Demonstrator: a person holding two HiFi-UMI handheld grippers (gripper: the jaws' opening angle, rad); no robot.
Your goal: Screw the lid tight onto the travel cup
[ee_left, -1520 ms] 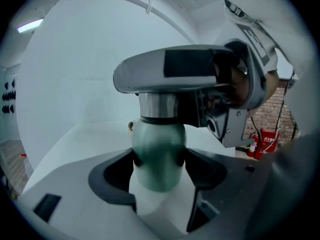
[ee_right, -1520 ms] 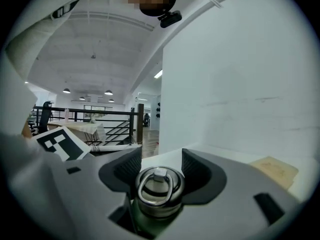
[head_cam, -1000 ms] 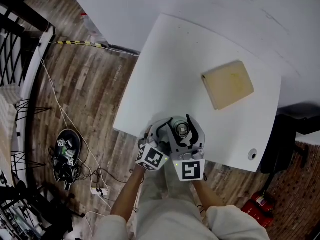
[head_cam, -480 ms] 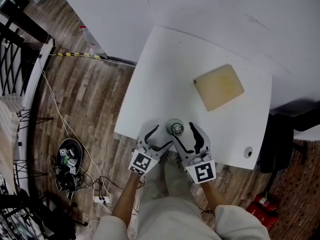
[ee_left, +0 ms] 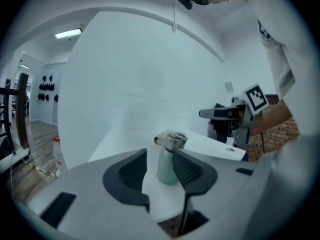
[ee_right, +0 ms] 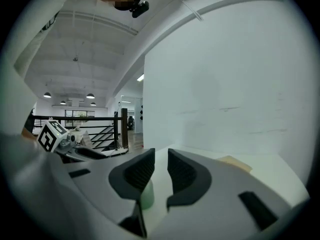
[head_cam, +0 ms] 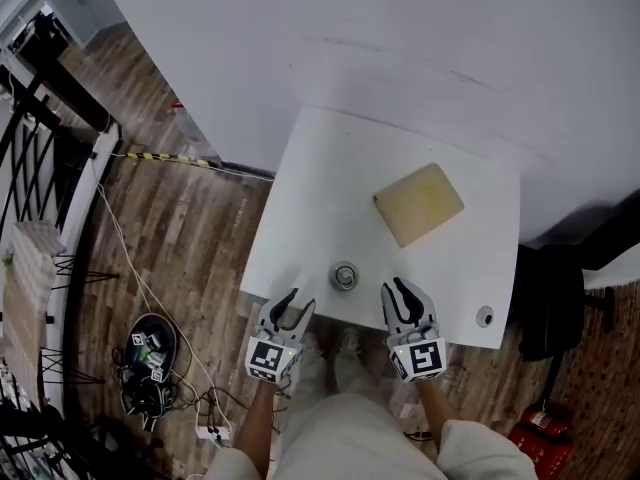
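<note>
L gripper & R gripper hang at the near edge of the desk, both clear of the travel cup. Both sets of jaws have just been closing: L's gap is moderate, R's narrow, nothing btwn either pair. Cup stands upright on the desk just beyond & btwn them, long axis vertical, lid on top facing up. Head view gives only the round top; L gripper view shows the pale green body side-on; R gripper view catches just a green edge behind one jaw. Farther back lies a tan block, then the white wall.
</note>
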